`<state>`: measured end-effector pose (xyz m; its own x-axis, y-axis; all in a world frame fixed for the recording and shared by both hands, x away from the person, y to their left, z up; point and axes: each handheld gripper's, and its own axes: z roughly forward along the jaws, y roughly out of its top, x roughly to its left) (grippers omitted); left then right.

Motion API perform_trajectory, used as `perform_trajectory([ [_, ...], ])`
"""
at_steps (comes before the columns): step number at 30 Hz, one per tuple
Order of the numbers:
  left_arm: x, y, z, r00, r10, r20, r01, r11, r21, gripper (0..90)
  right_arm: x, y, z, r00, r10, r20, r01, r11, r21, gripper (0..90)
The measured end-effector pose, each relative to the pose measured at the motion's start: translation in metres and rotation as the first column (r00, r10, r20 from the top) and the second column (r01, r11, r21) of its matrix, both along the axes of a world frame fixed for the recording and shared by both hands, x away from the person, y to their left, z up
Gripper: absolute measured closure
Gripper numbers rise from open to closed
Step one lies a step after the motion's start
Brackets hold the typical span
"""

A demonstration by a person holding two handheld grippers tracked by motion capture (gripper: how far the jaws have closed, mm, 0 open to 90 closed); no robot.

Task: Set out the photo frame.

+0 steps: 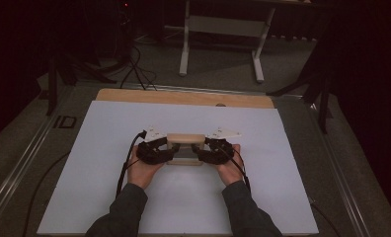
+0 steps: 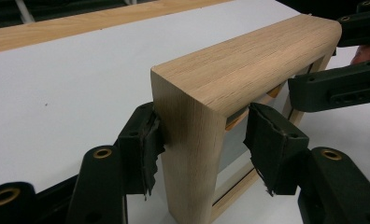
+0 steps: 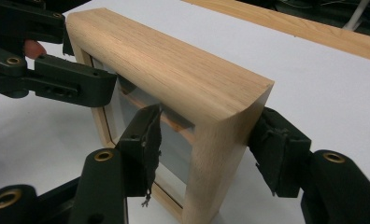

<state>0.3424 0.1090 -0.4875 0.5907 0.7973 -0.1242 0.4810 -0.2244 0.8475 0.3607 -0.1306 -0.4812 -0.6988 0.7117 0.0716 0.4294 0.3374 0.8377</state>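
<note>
The desk [image 1: 60,197], covered by a white sheet with a strip of bare wood along its far edge, takes up the middle and lower part of the high view; beyond it, at the top of the frame, stands a white table frame [image 1: 223,34] on a grey floor. At the centre of the sheet a wooden frame [image 1: 185,139] stands upright on its edge, a pane set inside its thick light-oak border; in the left tool view it runs from lower centre to upper right [image 2: 230,65], in the right tool view from upper left to lower right [image 3: 174,70]. The left tool [image 1: 160,154] straddles the frame's left end; one pad touches the outer wood, the other stands off it on the pane side, so the jaws are apart. The right tool [image 1: 209,153] straddles the right end likewise, its far pad against the wood and its near pad clear of it.
</note>
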Motion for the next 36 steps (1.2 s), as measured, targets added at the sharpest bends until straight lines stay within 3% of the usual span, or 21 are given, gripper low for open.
perform_trajectory([
  [36,0.014,-0.001,-0.004,0.9999,0.01,-0.009,-0.01,0.9998,-0.015,43.0,0.012,0.004,-0.007,0.9991,-0.016,-0.04,0.015,1.0,-0.016,41.9],
])
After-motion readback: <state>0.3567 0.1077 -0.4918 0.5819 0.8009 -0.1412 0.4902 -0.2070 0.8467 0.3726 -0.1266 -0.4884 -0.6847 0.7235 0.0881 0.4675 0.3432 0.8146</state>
